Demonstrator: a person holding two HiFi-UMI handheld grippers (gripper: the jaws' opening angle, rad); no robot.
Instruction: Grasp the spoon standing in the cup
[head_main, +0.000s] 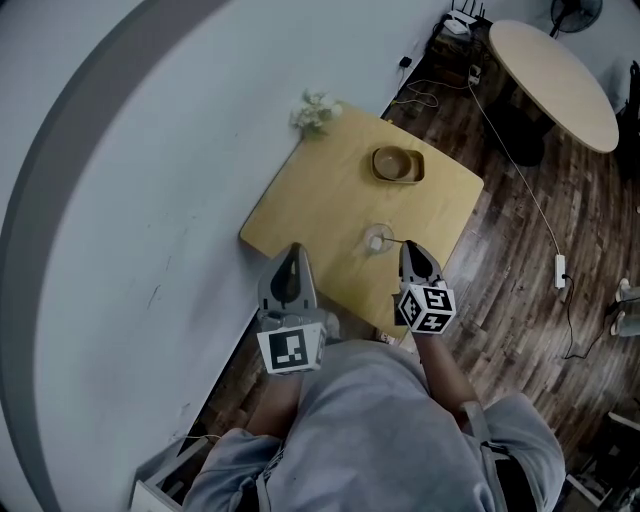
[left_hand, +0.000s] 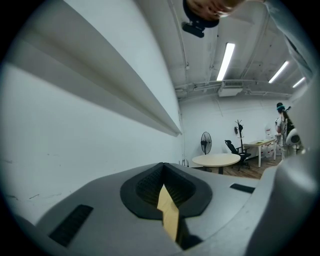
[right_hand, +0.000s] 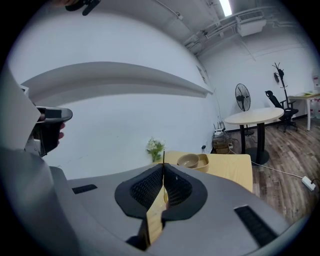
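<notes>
A clear glass cup (head_main: 376, 240) stands on the small wooden table (head_main: 310, 200), near its front edge. The spoon (head_main: 395, 241) leans out of the cup to the right. My right gripper (head_main: 408, 247) is just right of the cup, shut on the spoon's handle. In the right gripper view the thin handle (right_hand: 163, 157) sticks up from between the closed pads of the right gripper (right_hand: 163, 169); the cup is hidden below. My left gripper (head_main: 294, 250) hangs over the table's near-left corner, apart from the cup, shut and empty. The left gripper (left_hand: 162, 172) faces the white wall.
A tan bowl (head_main: 397, 164) in a shallow dish sits at the table's far side, also seen as the bowl (right_hand: 190, 161). A small flower bunch (head_main: 315, 112) stands at the far-left corner against the wall. A round table (head_main: 555, 75) and a power strip (head_main: 560, 270) lie to the right.
</notes>
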